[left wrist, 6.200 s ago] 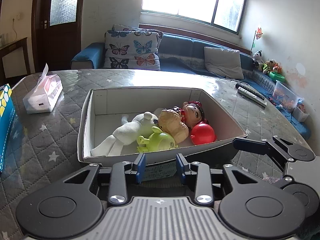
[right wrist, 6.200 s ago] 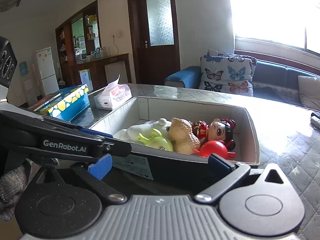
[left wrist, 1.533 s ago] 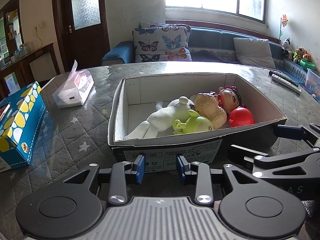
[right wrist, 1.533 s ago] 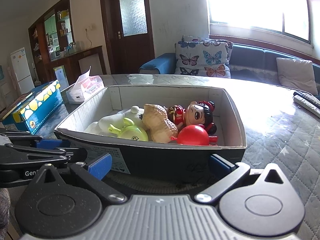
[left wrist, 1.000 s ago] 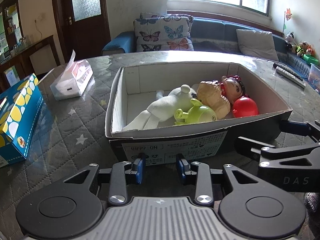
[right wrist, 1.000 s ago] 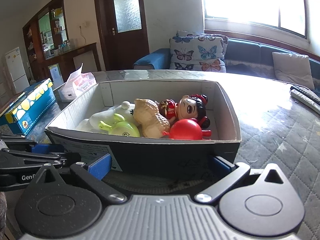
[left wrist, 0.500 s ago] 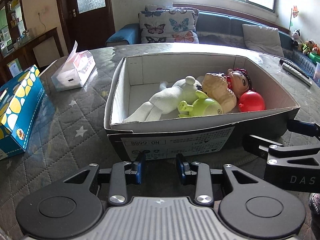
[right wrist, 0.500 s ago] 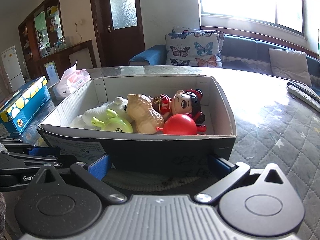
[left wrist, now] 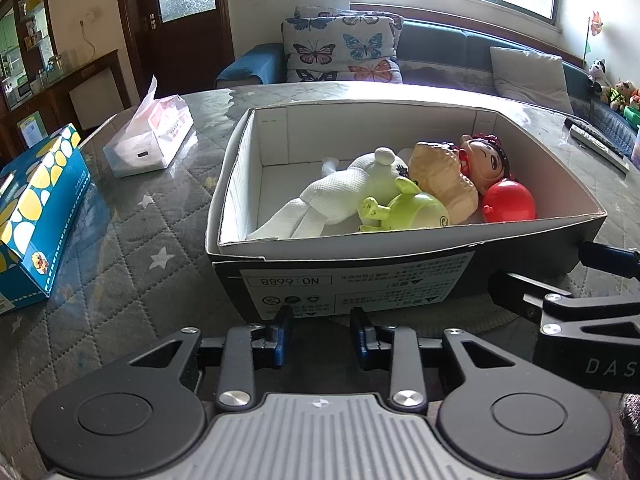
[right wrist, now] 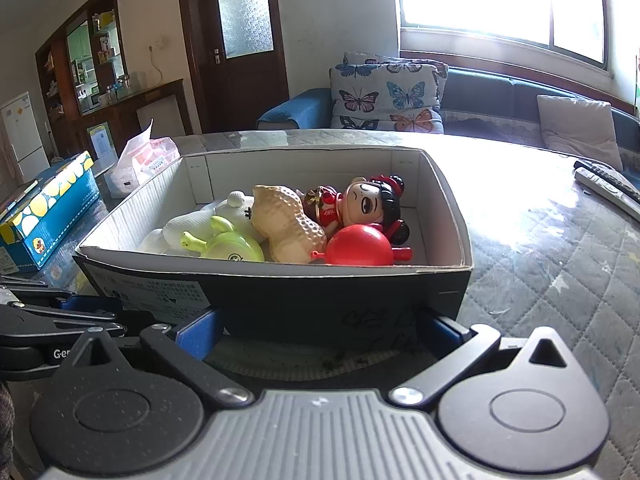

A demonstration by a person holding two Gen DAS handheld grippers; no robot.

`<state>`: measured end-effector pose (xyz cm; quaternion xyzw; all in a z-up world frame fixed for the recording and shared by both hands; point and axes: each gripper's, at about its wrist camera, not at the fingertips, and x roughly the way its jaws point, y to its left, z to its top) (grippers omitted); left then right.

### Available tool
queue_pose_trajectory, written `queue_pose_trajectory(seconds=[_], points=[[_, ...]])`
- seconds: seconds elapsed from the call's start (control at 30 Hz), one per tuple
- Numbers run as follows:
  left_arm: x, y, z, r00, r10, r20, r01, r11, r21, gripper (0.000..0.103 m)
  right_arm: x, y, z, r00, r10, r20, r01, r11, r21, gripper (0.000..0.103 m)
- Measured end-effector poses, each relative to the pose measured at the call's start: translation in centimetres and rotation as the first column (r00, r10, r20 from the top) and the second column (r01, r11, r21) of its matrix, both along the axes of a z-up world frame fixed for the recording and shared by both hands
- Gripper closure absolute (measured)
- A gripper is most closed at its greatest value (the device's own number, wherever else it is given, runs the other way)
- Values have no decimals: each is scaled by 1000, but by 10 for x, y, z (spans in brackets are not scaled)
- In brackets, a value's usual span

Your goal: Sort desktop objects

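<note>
A black cardboard box (left wrist: 400, 276) with a white inside stands on the quilted table. In it lie a white plush toy (left wrist: 336, 196), a green toy (left wrist: 416, 212), a peanut toy (left wrist: 444, 176), a doll in red (left wrist: 486, 160) and a red ball toy (left wrist: 508, 202). The box (right wrist: 320, 292) and the toys also show in the right wrist view. My left gripper (left wrist: 320, 340) is open and empty, just short of the box's near wall. My right gripper (right wrist: 320, 330) is open wide and empty at the box's near right corner.
A white tissue pack (left wrist: 152, 140) and a blue box with yellow spots (left wrist: 36, 216) lie on the table to the left. Remote controls (right wrist: 608, 188) lie at the far right. A sofa with butterfly cushions (left wrist: 340, 52) stands behind the table.
Both grippers have drawn back and risen a little, so the box sits lower and nearer in both views. The jaws stay open. The toys have not moved.
</note>
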<state>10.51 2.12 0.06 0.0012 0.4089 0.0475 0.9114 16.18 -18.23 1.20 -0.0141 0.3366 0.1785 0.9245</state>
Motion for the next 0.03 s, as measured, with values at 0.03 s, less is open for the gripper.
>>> queue_pose_trajectory(seconds=[0.03], points=[[0,0,0,1000,1,-1,-1,1000,-1,69,0,0,0,1000,0,0,0,1000,0,0]])
